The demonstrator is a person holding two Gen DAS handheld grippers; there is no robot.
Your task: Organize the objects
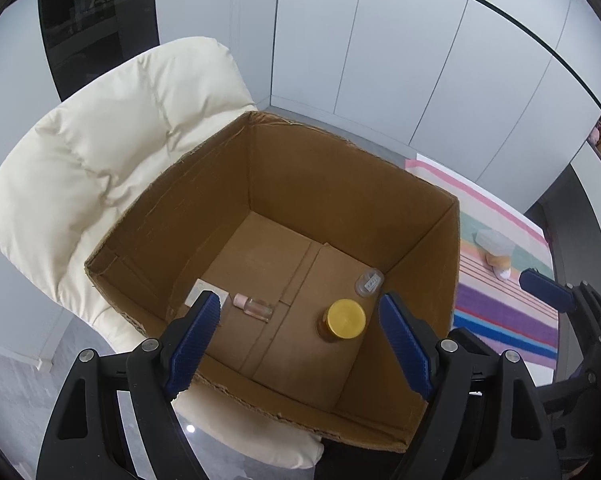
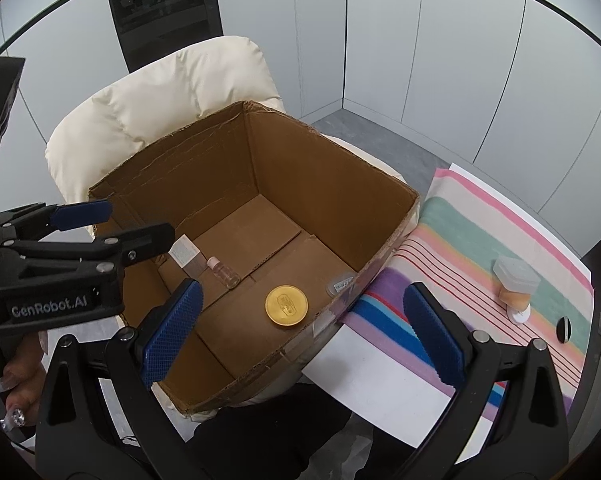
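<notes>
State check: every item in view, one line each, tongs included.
Cardboard box: open-topped, upright on the cream cushion.
Yellow-lidded jar: upright, lid on, in the box.
Small clear bottle: lying on its side, capped, in the box.
Lidded container: on the striped cloth, outside the box.
Left tongs: open, empty.
Right tongs: open, empty.

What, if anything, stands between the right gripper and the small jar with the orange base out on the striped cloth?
Nothing visible does. The right gripper is open and empty, and only bare striped cloth lies between it and the jar.
</notes>
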